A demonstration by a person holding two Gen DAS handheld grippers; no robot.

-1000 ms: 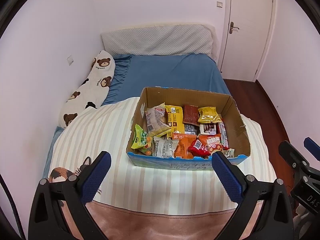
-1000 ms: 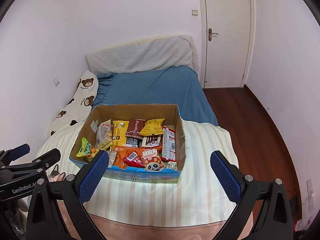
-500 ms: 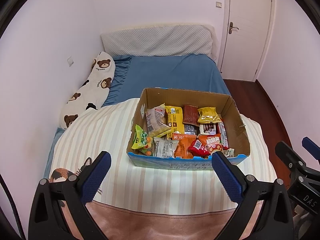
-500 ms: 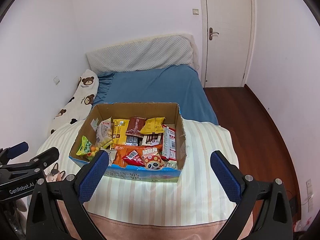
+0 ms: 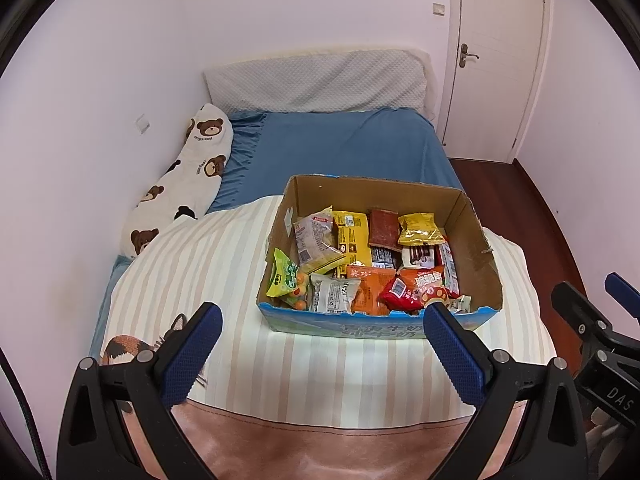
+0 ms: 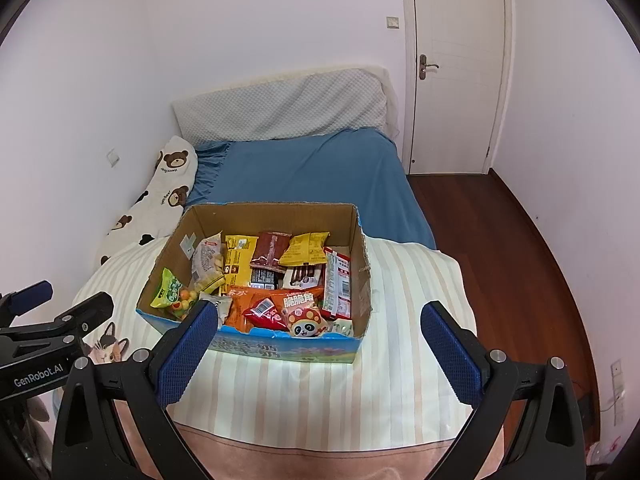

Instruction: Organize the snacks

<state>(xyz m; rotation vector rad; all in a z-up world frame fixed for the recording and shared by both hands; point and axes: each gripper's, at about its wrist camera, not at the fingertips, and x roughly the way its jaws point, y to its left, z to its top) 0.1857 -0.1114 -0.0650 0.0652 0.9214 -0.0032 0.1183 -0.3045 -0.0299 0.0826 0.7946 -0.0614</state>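
An open cardboard box (image 5: 476, 232) (image 6: 362, 252) with a blue printed front stands on a striped quilt on the bed. It holds several snack packets: a green one (image 5: 283, 276) (image 6: 168, 290) at the left, yellow ones (image 5: 352, 238), a red panda packet (image 6: 298, 312) at the front. My left gripper (image 5: 320, 348) is open and empty, a little short of the box front. My right gripper (image 6: 318, 344) is open and empty, also just in front of the box. Each gripper shows at the edge of the other's view.
The striped quilt (image 5: 208, 264) covers the near half of the bed, with a blue sheet (image 5: 340, 152) beyond. A bear-print pillow (image 5: 180, 184) lies along the left wall. A grey headboard cushion (image 6: 280, 108) leans at the back. A white door (image 6: 456, 68) and wooden floor (image 6: 500, 240) lie to the right.
Both grippers have drifted slightly, so the box sits a touch lower in the right wrist view. Both stay open and empty. Nothing in the box has moved.
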